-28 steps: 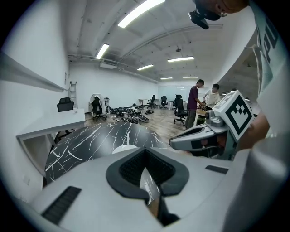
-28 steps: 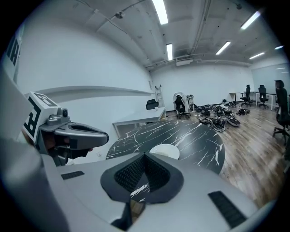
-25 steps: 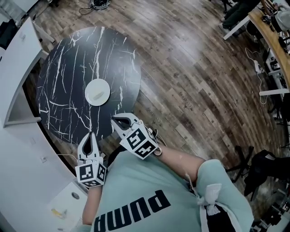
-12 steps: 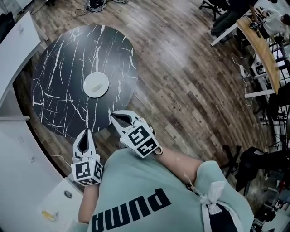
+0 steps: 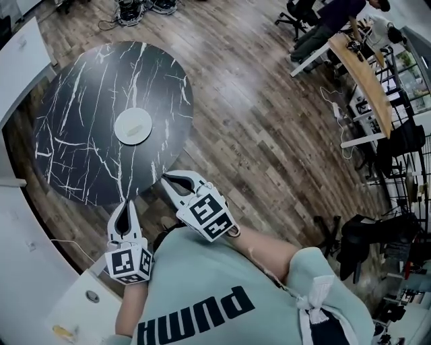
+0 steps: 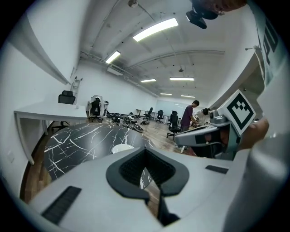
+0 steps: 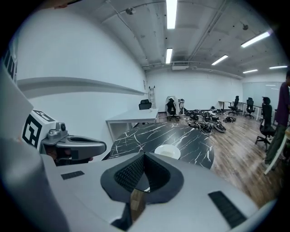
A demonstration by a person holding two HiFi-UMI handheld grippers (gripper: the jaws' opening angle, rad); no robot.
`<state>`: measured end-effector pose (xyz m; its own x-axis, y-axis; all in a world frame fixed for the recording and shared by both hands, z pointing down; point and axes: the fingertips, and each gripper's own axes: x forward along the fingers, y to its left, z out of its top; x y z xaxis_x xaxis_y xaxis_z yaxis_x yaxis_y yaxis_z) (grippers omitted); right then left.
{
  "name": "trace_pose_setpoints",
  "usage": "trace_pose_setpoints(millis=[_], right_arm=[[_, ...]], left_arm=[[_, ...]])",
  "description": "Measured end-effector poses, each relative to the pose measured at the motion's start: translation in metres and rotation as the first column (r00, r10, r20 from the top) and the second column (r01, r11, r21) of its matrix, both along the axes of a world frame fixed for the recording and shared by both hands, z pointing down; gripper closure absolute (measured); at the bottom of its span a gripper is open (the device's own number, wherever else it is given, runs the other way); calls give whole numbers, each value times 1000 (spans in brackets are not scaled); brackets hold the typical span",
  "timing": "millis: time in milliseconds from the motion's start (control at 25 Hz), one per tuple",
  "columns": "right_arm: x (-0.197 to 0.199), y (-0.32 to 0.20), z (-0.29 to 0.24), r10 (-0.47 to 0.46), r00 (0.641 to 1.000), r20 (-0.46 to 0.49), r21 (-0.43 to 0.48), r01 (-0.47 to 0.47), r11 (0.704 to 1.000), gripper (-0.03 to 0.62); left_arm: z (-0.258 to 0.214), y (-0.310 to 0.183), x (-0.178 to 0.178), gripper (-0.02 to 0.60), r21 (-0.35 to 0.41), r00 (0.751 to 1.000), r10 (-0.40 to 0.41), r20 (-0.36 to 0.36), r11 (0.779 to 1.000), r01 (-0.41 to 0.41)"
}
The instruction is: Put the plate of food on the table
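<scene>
A white plate (image 5: 133,126) with a pale piece of food on it rests in the middle of the round black marble table (image 5: 74,145). Both grippers hang close to my body, off the table's near edge. My left gripper (image 5: 126,202) is shut and holds nothing. My right gripper (image 5: 164,177) is also shut and empty, its tip just at the table's rim. The left gripper view shows the plate (image 6: 123,147) beyond its shut gripper (image 6: 145,149). The right gripper view has the plate (image 7: 167,151) ahead of its shut gripper (image 7: 144,156).
A white counter (image 5: 17,54) runs along the left of the table. Wooden floor (image 5: 269,135) stretches to the right. Desks, office chairs and a seated person (image 5: 323,23) are at the top right. Cables and gear (image 5: 138,8) lie on the floor beyond the table.
The view has drawn back and turned a little: table and plate sit farther up and left and look smaller. Both grippers stay shut near my body.
</scene>
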<state>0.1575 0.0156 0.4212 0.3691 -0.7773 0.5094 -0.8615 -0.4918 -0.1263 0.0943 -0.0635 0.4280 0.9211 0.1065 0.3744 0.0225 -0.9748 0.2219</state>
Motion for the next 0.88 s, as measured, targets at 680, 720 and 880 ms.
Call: trace_pose_setpoints(millis=[680, 720, 880], right_arm=[[-18, 31, -11, 9, 999, -45, -5, -9, 1000, 585], [-17, 35, -12, 4, 999, -43, -3, -4, 1000, 585], [-9, 51, -14, -15, 999, -40, 12, 16, 1000, 585]], left_arm=[[-14, 40, -11, 575, 22, 997, 74, -37, 997, -73], [-15, 43, -9, 575, 28, 997, 72, -36, 997, -71], [-20, 57, 1, 575, 50, 998, 56, -29, 997, -55]])
